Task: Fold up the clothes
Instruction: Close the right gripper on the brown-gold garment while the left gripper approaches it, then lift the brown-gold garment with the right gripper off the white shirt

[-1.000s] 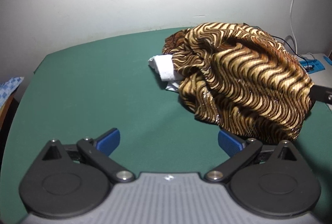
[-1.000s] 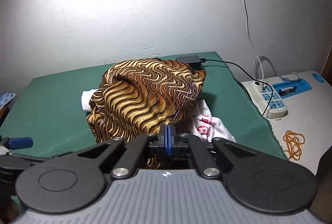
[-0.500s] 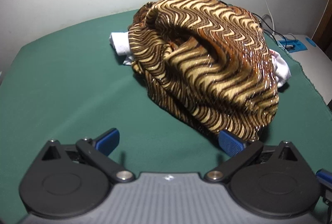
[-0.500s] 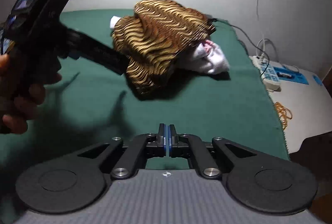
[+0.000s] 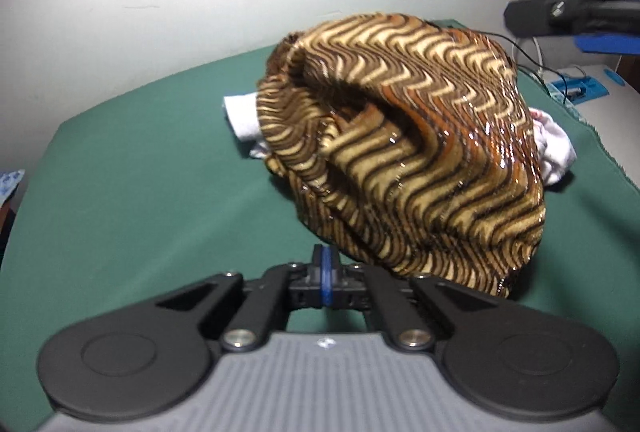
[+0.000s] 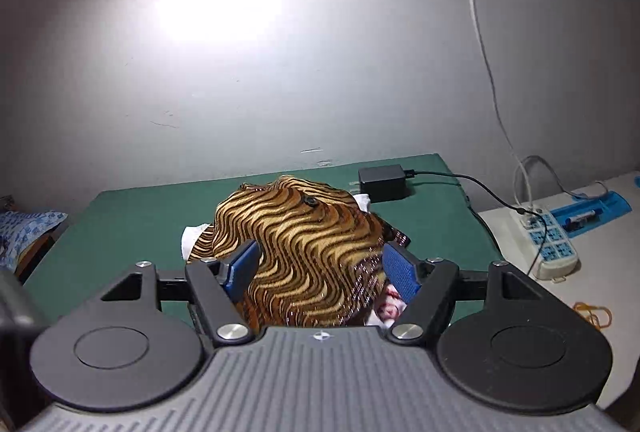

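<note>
- While the crumpled brown-and-gold wavy-striped garment (image 5: 404,160) lies heaped on the green cloth-covered counter (image 5: 140,172), the left gripper (image 5: 327,274) has its jaws together, just beside the garment's near edge.
- Right gripper (image 6: 320,270): jaws apart, with the garment between them.

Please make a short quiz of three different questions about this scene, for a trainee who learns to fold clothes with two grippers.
1. True or false: the left hand-held gripper is shut, its blue pads pressed together with no cloth between them.
2. Multiple choice: what lies between the open fingers of the right hand-held gripper?
A. the black adapter
B. the striped brown garment
C. the power strip
3. Fill in: a white garment shows from under the striped pile, and everything lies on a ____ cloth over the table.

Key: 1 true; 2 B; 3 green.
</note>
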Available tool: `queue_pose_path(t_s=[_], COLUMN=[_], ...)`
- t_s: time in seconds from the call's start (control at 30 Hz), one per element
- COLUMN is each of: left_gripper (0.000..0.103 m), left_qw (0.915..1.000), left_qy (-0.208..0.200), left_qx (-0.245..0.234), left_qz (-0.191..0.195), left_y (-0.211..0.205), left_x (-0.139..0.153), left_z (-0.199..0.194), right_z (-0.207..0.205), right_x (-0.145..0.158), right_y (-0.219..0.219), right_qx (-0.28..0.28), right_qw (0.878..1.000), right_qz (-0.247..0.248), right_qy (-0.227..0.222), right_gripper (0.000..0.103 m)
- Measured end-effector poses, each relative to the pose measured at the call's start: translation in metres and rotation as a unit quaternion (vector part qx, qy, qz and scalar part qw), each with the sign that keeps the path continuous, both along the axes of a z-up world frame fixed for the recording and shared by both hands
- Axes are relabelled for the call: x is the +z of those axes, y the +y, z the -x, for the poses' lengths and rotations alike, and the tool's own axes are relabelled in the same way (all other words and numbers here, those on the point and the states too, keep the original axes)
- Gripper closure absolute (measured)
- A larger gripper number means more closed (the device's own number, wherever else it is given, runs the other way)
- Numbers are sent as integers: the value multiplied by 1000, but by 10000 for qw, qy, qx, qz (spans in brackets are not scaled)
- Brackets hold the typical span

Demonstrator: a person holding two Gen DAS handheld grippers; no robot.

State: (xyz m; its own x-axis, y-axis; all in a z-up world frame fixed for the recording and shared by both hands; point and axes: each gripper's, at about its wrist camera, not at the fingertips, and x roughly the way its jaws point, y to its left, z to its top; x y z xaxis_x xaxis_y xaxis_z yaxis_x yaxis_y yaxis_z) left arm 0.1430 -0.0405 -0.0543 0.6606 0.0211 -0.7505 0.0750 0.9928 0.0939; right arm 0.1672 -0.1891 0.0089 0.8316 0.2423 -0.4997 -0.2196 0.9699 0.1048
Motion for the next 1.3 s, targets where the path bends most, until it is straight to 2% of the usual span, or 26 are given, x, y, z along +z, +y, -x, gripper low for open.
queue_pose_path(t_s=[0.1, 0.17, 0.2, 0.23, 0.27, 0.3, 0.33, 0.4, 0.5, 0.6, 0.67, 0.77, 0.87, 0.97, 1.0, 1.07, 1.1, 1.13, 1.2, 1.23, 1.3], left_gripper=[103, 102, 93, 87, 71, 53, 49, 48, 48, 47, 48, 45, 32, 30, 30, 30, 30, 30, 33, 37, 67], left_qw=[9998, 9997, 9995, 9992, 9990, 9988, 9986, 9982, 9979, 9974, 9976, 9982, 9990, 9986, 9981, 9979, 9980, 9983, 9988, 9989, 9987], left_qy=[-135, -134, -137, -134, -110, -103, -124, -192, -230, -180, -173, -57, 11, 209, 300, 370, 367, 355, 388, 418, 498], left_qx=[132, 202, 275, 355, 397, 437, 476, 551, 552, 606, 622, 450, 137, -72, -133, -180, -188, -194, -192, -188, -111], left_qz=[-42, 76, 121, 148, 177, 192, 188, 147, 230, 344, 262, 383, 435, 485, 522, 501, 469, 418, 233, 121, -96], left_y=[16, 27, 31, 35, 39, 43, 47, 56, 71, 84, 86, 81, 67, 53, 50, 46, 45, 43, 39, 36, 32], left_x=[11, 14, 15, 15, 14, 14, 13, 14, 15, 15, 14, 13, 8, -4, -8, -10, -10, -10, -12, -14, -17], left_z=[0, 3, 4, 6, 8, 10, 14, 24, 41, 55, 62, 68, 80, 88, 90, 92, 92, 92, 90, 89, 87], right_z=[-33, -53, -61, -69, -76, -76, -74, -55, -3, 58, 96, 142, 183, 210, 213, 202, 193, 183, 157, 142, 108], right_x=[-10, -18, -24, -29, -33, -33, -32, -17, 16, 39, 42, 28, 4, -16, -18, -11, -7, -5, -9, -15, -30], right_y=[25, 42, 50, 57, 62, 64, 64, 52, 18, -5, -20, -37, -37, -18, -16, -22, -26, -29, -30, -24, -6], right_qx=[228, 377, 442, 505, 579, 558, 508, 610, 1089, 1473, 1702, 1926, 2140, 2372, 2288, 1865, 1627, 1435, 1158, 1057, 871], right_qw=[9984, 9957, 9943, 9928, 9910, 9906, 9906, 9941, 9940, 9880, 9836, 9746, 9605, 9553, 9589, 9726, 9785, 9820, 9867, 9894, 9923], right_qz=[521, 845, 967, 1083, 1175, 1213, 1237, 882, -136, -460, -584, -847, -854, -110, 37, -128, -319, -531, -764, -650, -447], right_qy=[-5, 9, 64, 130, 275, 306, 299, 130, -41, -78, 82, 774, 1562, 1763, 1676, 1382, 1223, 1104, 852, 760, 765], right_gripper=[33, 35, 43, 77, 100, 102, 102, 102, 103, 103, 103, 103, 103, 103, 102, 96, 81, 58, 40, 41, 41])
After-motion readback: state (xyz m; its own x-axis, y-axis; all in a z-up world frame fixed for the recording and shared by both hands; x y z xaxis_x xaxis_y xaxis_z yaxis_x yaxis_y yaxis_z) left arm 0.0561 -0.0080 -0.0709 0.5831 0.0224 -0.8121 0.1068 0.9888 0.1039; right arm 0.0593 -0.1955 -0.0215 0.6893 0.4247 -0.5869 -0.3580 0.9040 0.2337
